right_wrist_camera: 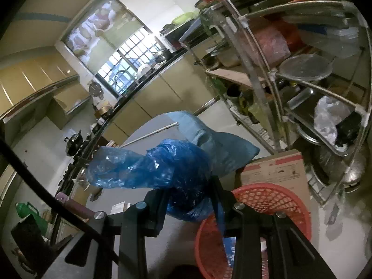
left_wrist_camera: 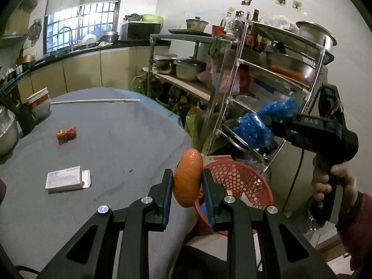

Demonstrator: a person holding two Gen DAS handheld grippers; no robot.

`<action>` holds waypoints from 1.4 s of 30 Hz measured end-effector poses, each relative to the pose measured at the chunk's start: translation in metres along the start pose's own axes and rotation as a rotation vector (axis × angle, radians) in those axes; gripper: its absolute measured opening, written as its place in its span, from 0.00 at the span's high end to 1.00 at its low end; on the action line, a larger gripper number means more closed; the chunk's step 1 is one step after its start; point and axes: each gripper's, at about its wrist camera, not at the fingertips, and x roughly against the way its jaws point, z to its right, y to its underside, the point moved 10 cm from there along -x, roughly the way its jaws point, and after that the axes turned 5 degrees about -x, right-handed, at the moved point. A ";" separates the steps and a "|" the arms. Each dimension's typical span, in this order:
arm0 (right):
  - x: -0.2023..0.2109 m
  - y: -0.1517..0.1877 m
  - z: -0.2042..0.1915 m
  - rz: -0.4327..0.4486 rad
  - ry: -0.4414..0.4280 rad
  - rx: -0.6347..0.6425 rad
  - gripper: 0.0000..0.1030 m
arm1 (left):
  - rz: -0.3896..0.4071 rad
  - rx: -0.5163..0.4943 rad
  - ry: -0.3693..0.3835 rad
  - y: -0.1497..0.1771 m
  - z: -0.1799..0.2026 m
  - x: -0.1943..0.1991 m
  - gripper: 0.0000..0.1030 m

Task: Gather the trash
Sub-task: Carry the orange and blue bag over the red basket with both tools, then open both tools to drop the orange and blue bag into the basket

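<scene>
My left gripper (left_wrist_camera: 187, 182) is shut on an orange peel (left_wrist_camera: 187, 177), held at the table's right edge just left of the red mesh basket (left_wrist_camera: 241, 180) on the floor. A person's hand holds my right gripper (left_wrist_camera: 275, 129) in the air at the right, shut on a crumpled blue plastic bag (left_wrist_camera: 255, 125). In the right wrist view that gripper (right_wrist_camera: 189, 197) clamps the blue bag (right_wrist_camera: 151, 165) above and left of the red basket (right_wrist_camera: 274, 200). A crumpled red wrapper (left_wrist_camera: 66, 136) and a small white carton (left_wrist_camera: 65, 180) lie on the grey table (left_wrist_camera: 116, 139).
A metal rack (left_wrist_camera: 279, 69) with pots, bottles and bags stands behind the basket. A cardboard box (right_wrist_camera: 276, 169) sits beside the basket. A white stick (left_wrist_camera: 95, 101) and stacked bowls (left_wrist_camera: 39, 102) rest at the table's far side. Kitchen counter runs under the window.
</scene>
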 end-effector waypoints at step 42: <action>0.013 0.051 0.123 -0.115 0.037 -0.122 0.39 | -0.294 -0.038 0.164 0.026 0.111 -0.106 0.64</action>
